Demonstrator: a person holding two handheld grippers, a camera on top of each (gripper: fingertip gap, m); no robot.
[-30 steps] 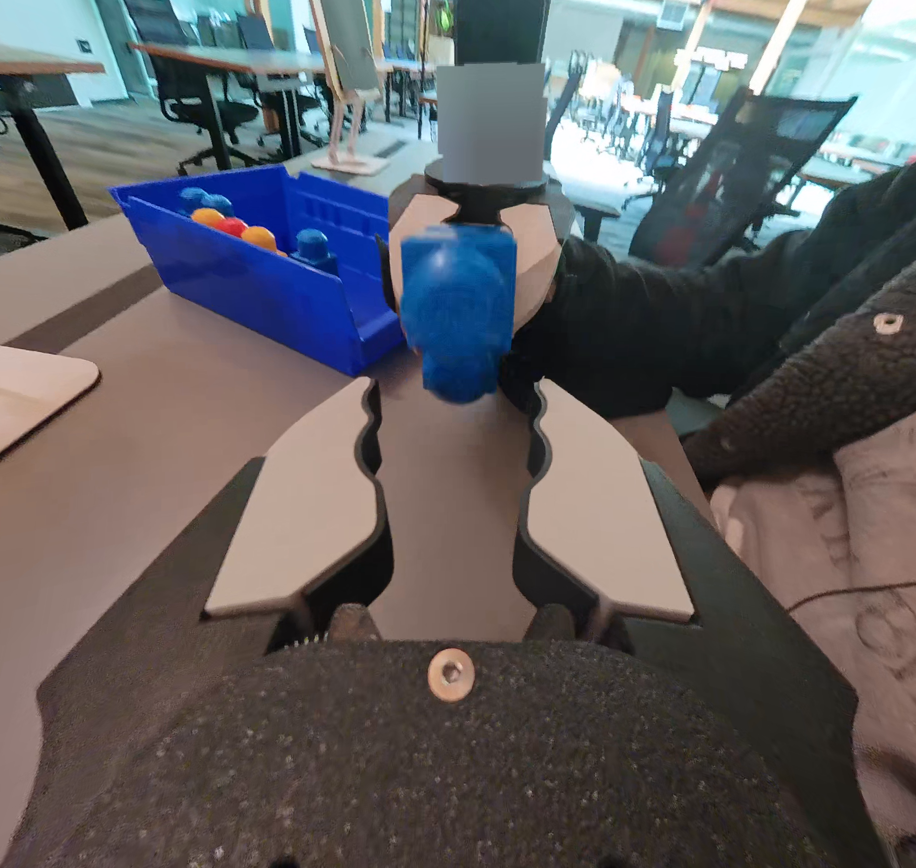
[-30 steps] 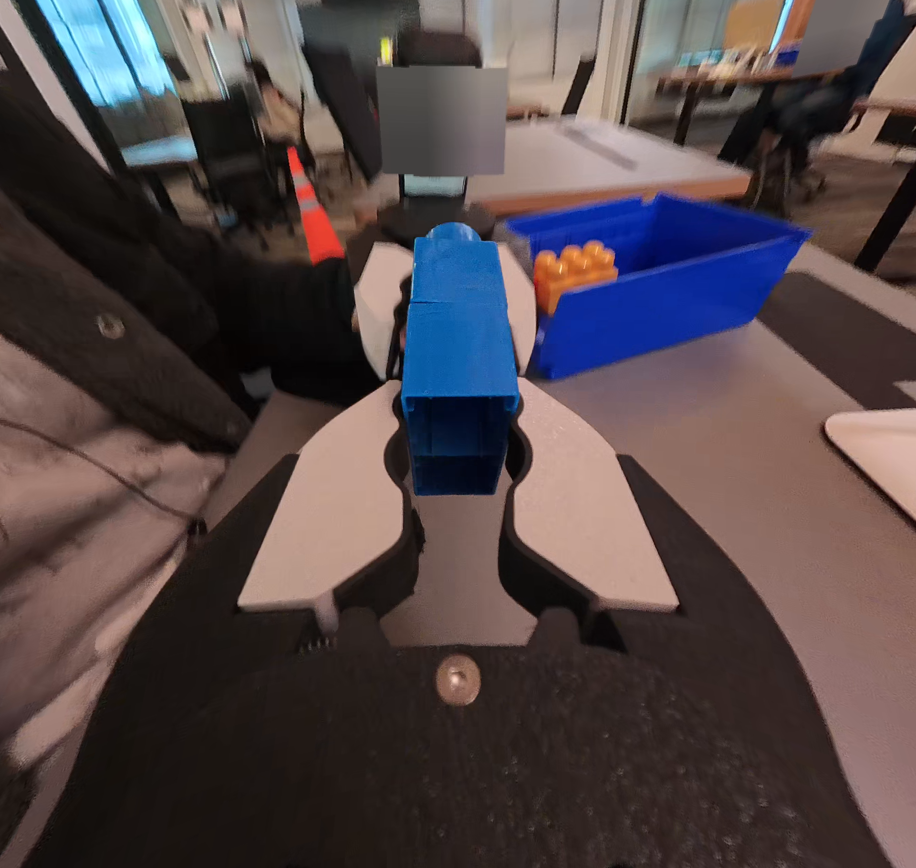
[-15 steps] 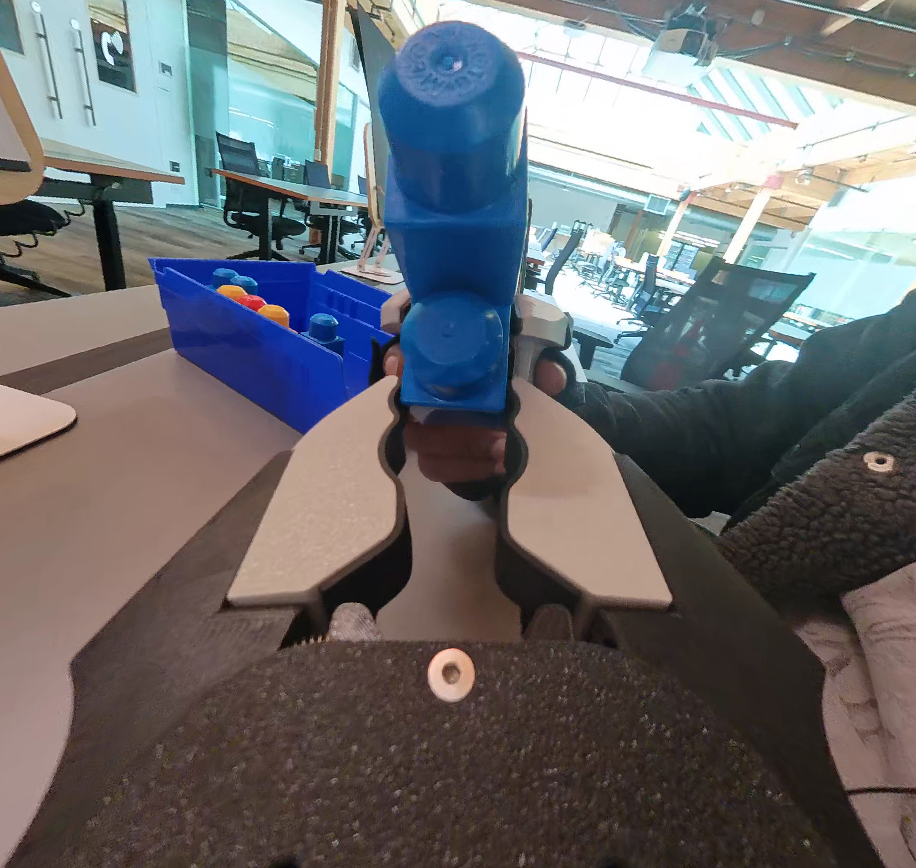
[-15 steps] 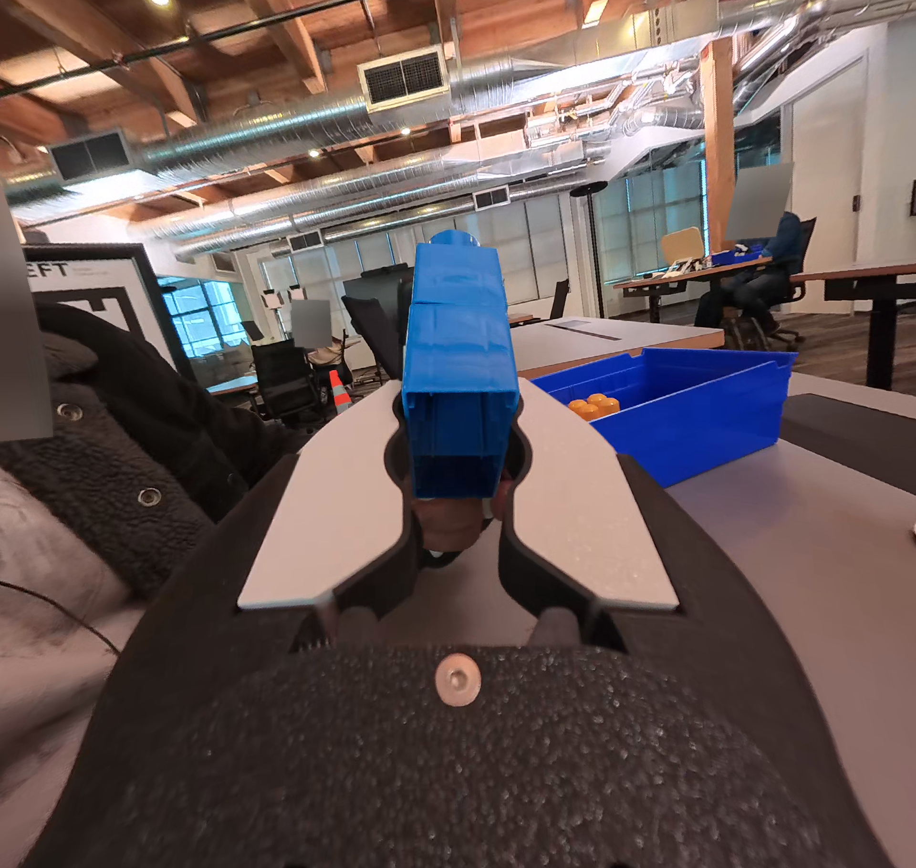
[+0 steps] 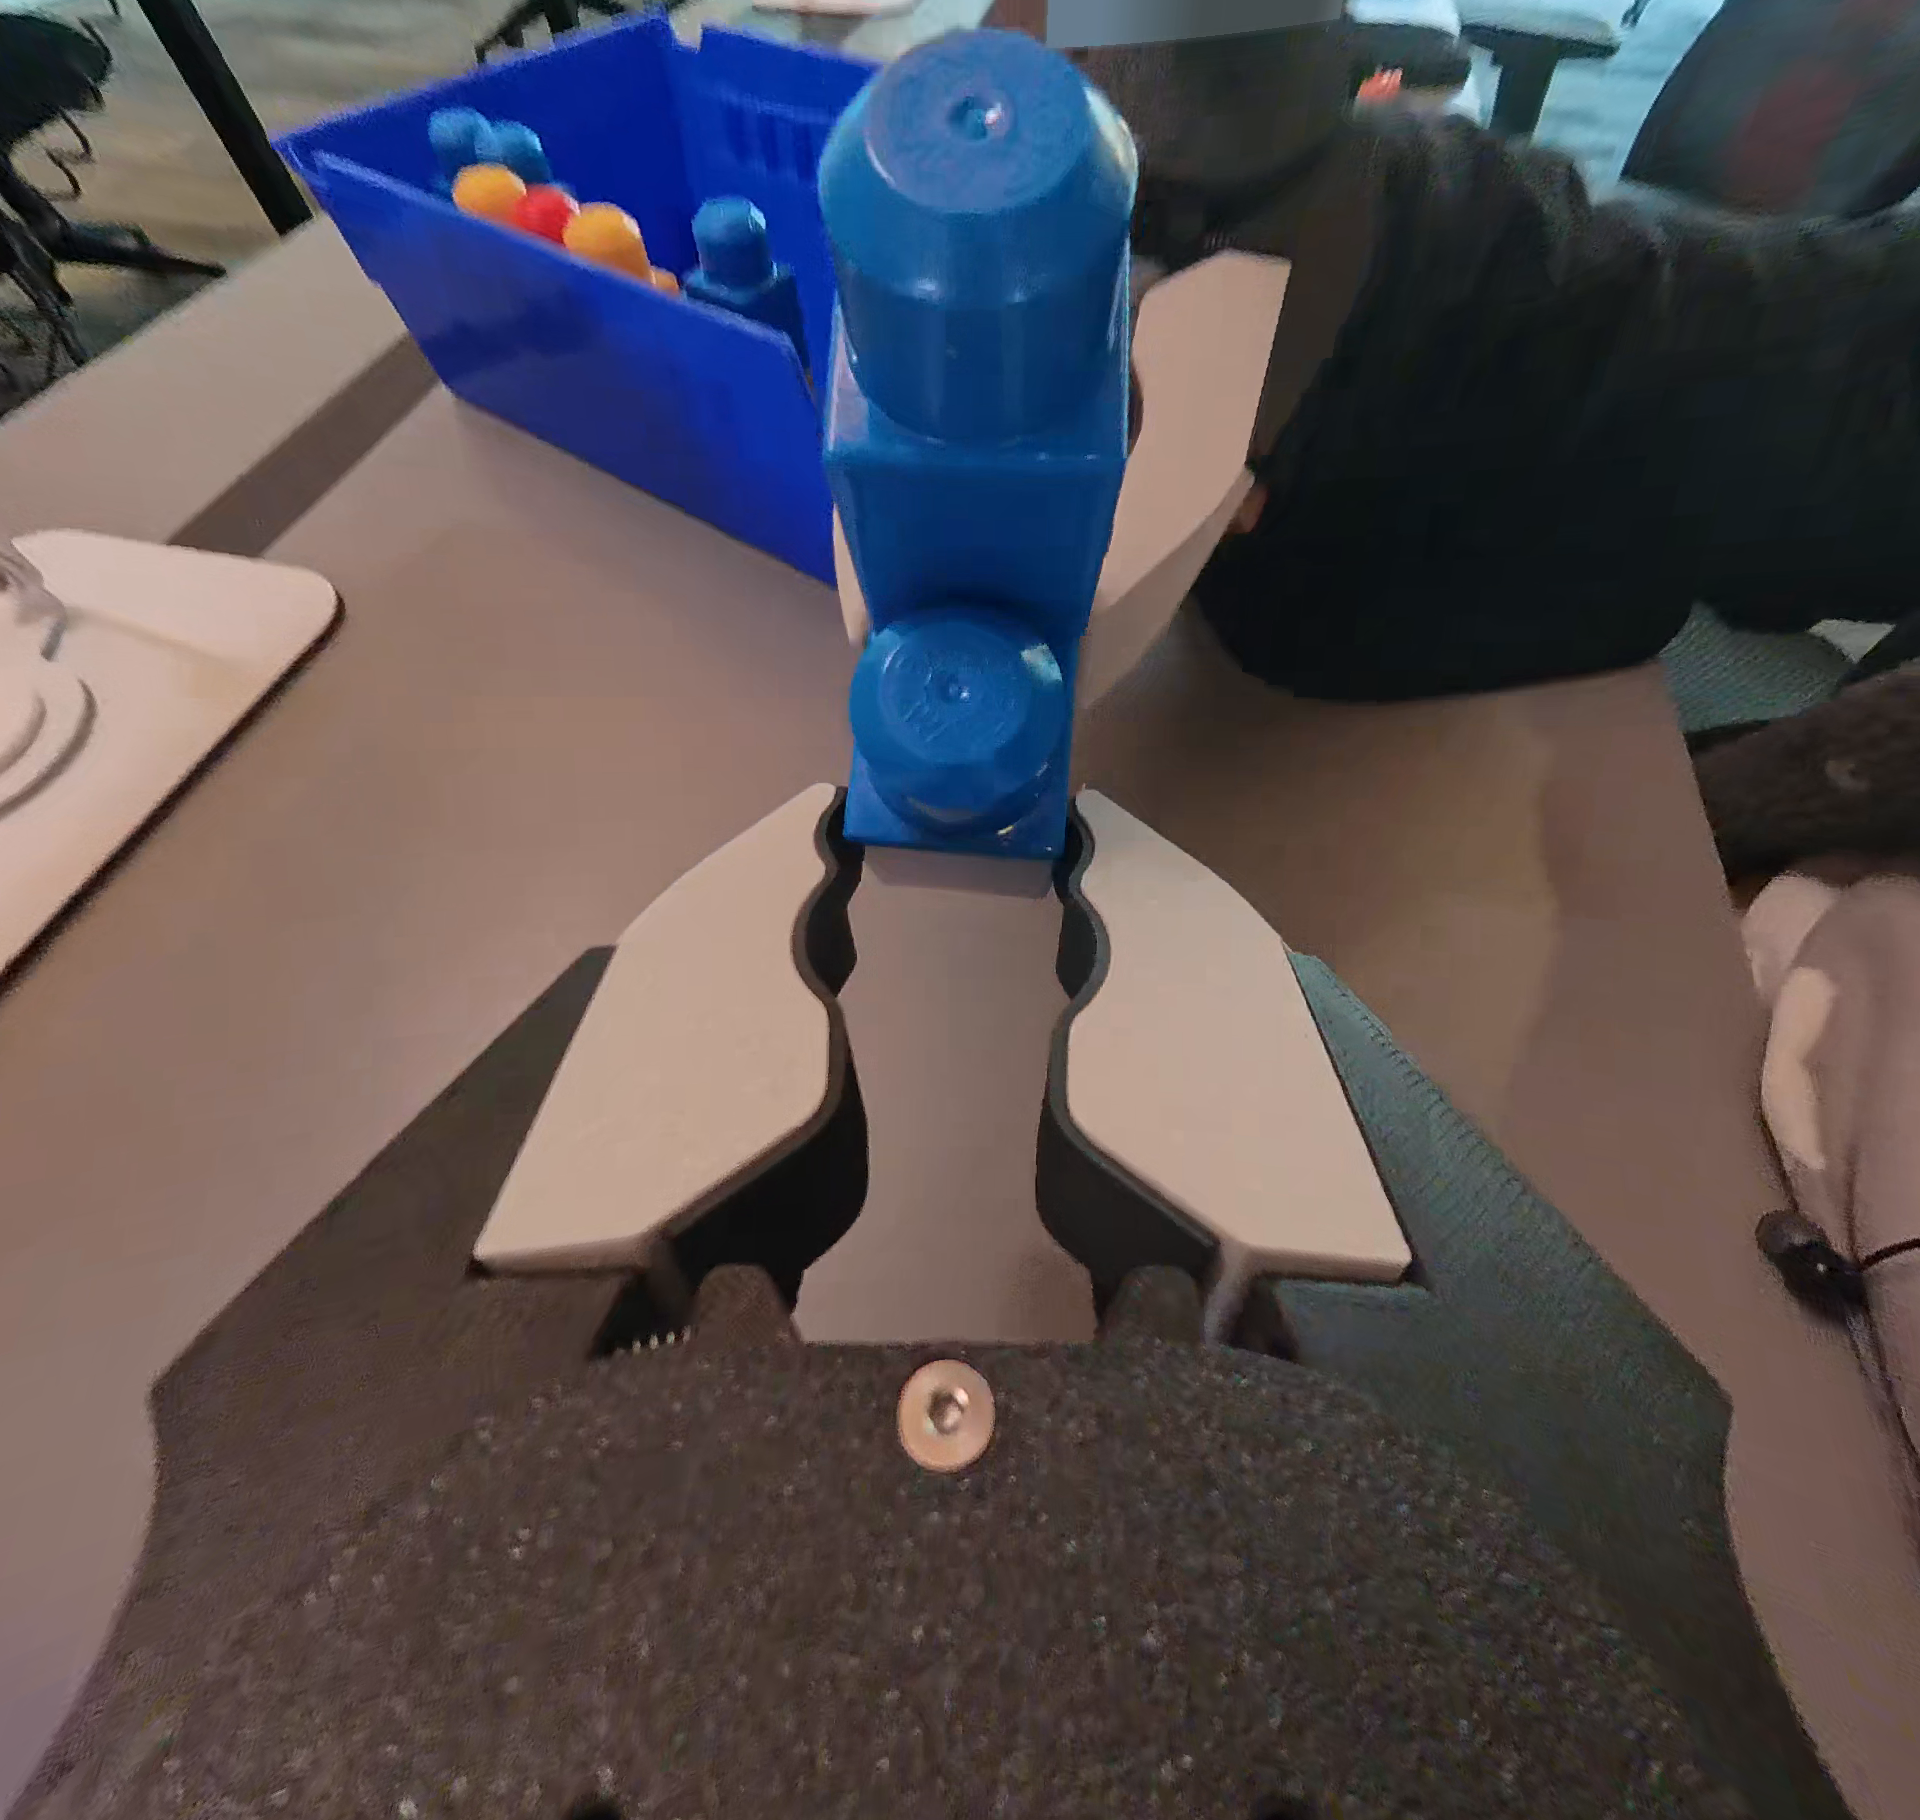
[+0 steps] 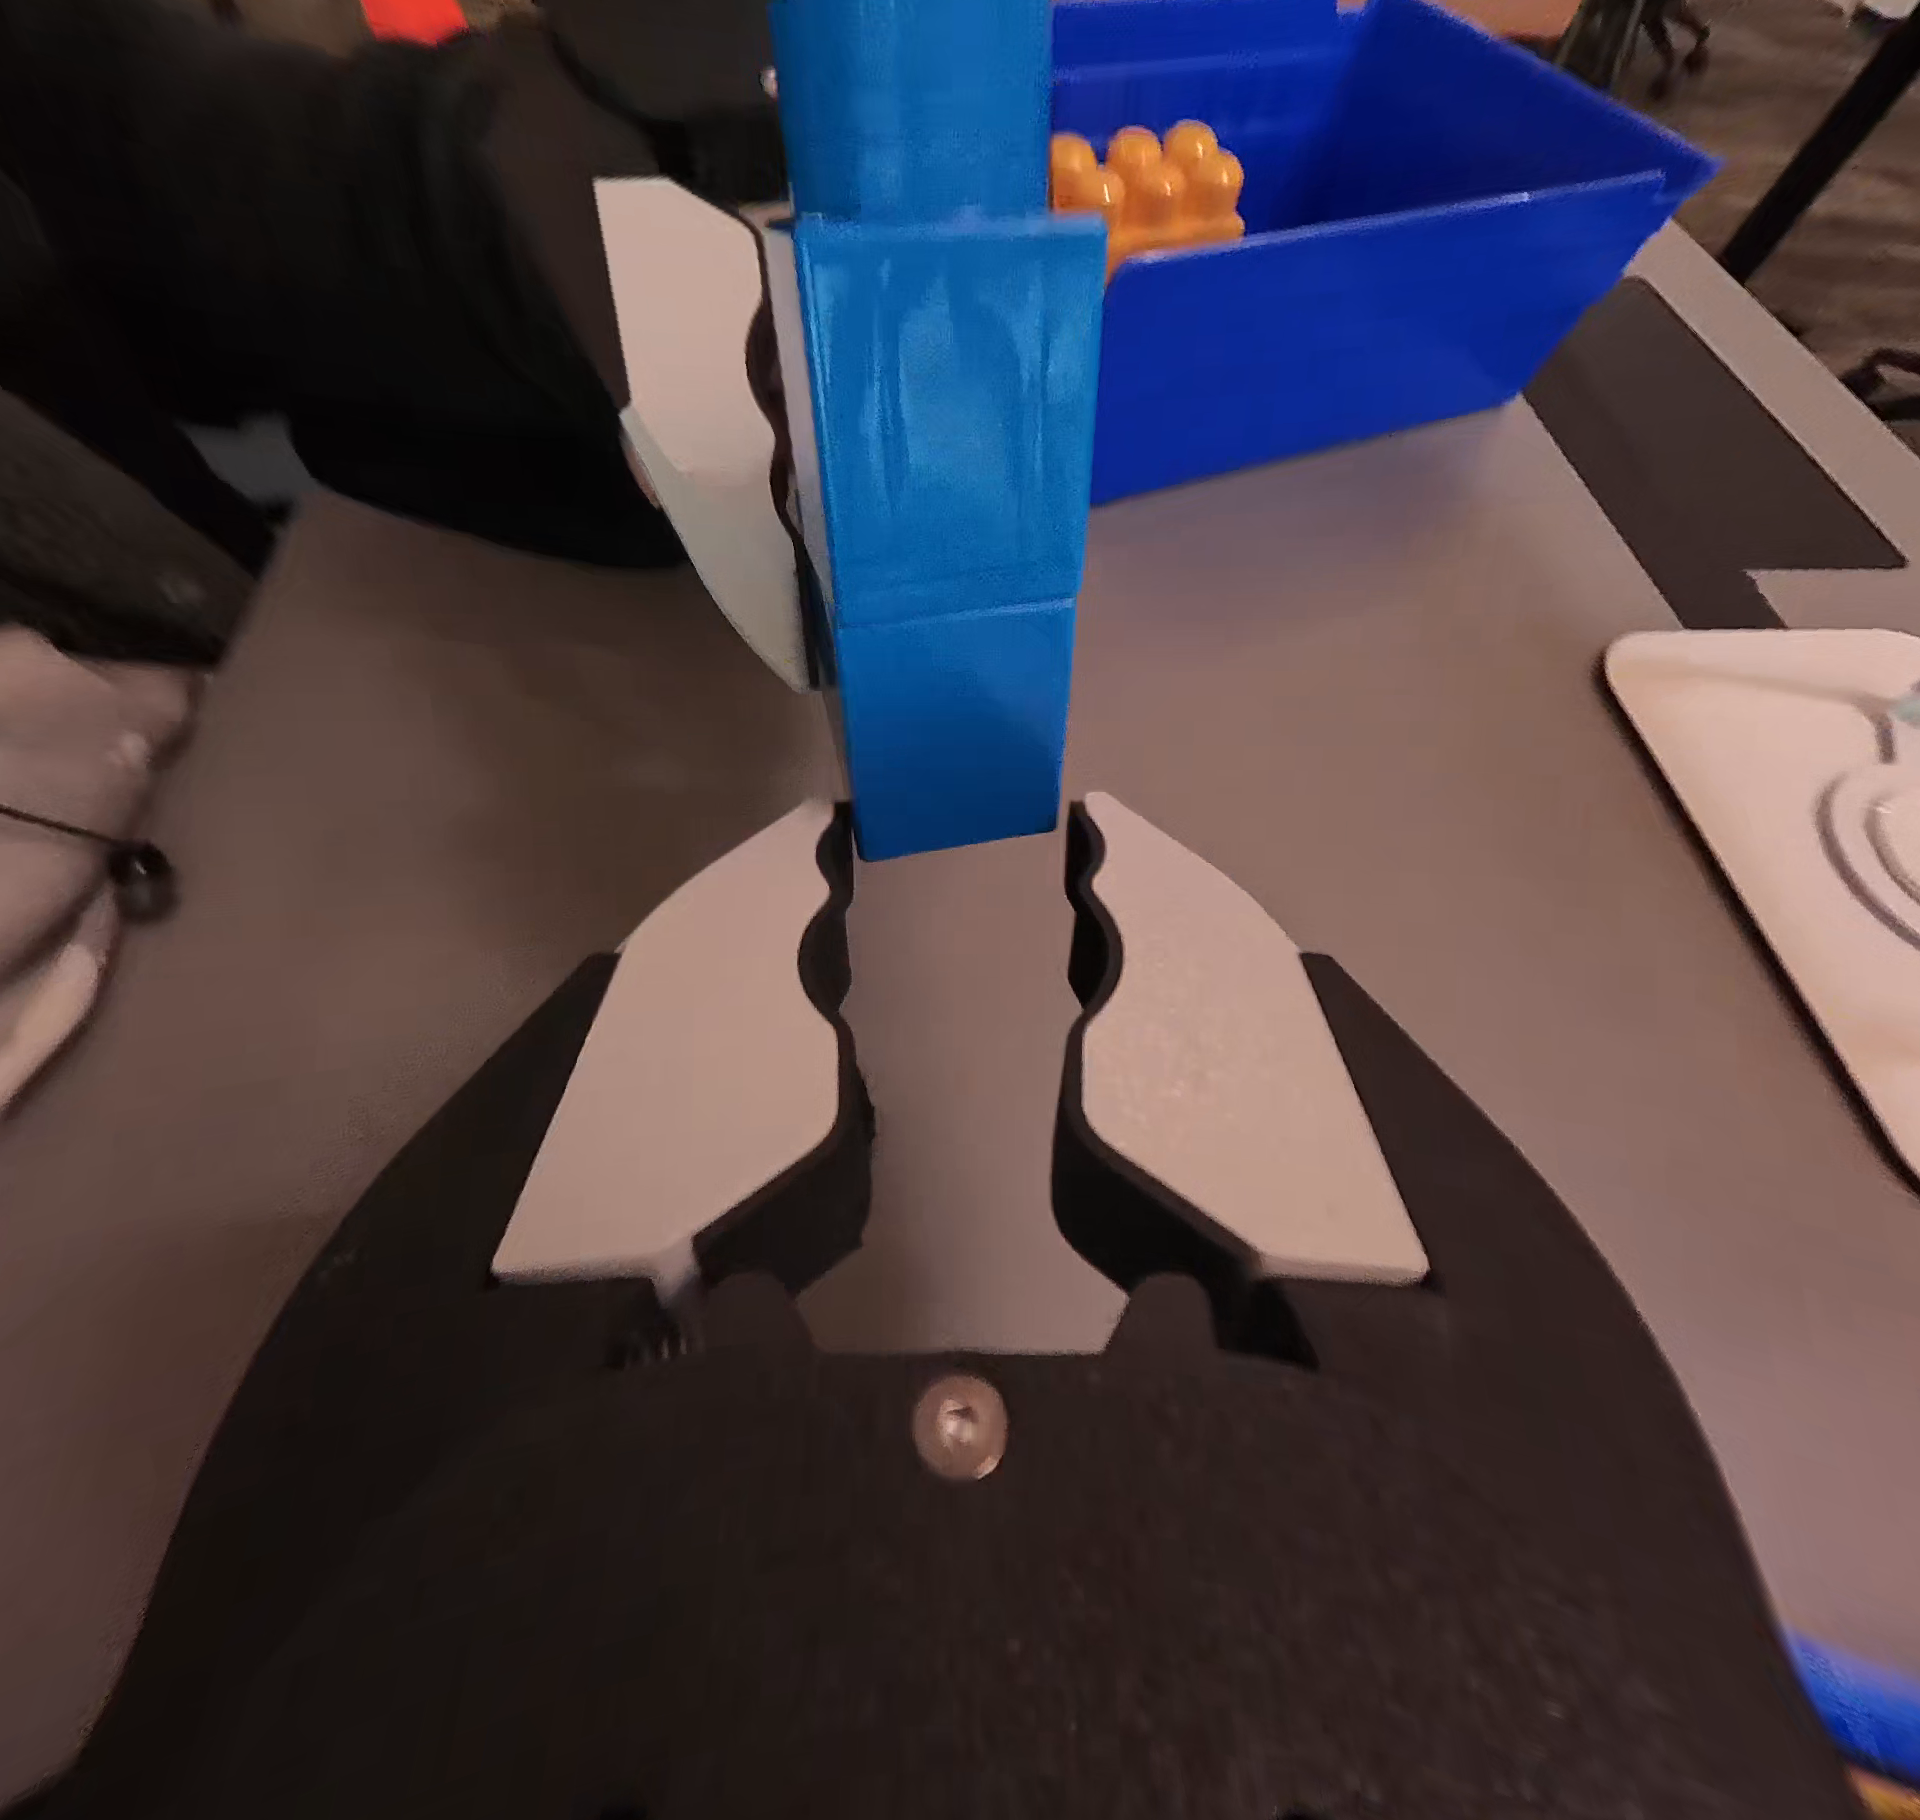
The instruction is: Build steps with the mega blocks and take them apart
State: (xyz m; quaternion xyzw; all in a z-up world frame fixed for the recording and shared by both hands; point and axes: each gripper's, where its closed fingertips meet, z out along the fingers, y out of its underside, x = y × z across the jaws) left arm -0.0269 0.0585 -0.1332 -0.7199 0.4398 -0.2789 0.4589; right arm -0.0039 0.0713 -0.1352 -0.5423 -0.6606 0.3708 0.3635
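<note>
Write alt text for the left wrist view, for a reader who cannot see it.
Two stacked blue blocks are pinched at their base by the left gripper, with the right gripper behind them. A blue bin of coloured blocks sits on the grey table behind.

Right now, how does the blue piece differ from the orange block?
The blue piece is gripped by the left gripper and the right gripper; the orange block lies in the bin. The blue piece shows single studs on two levels; the orange block shows a cluster. Both are studded.
</note>
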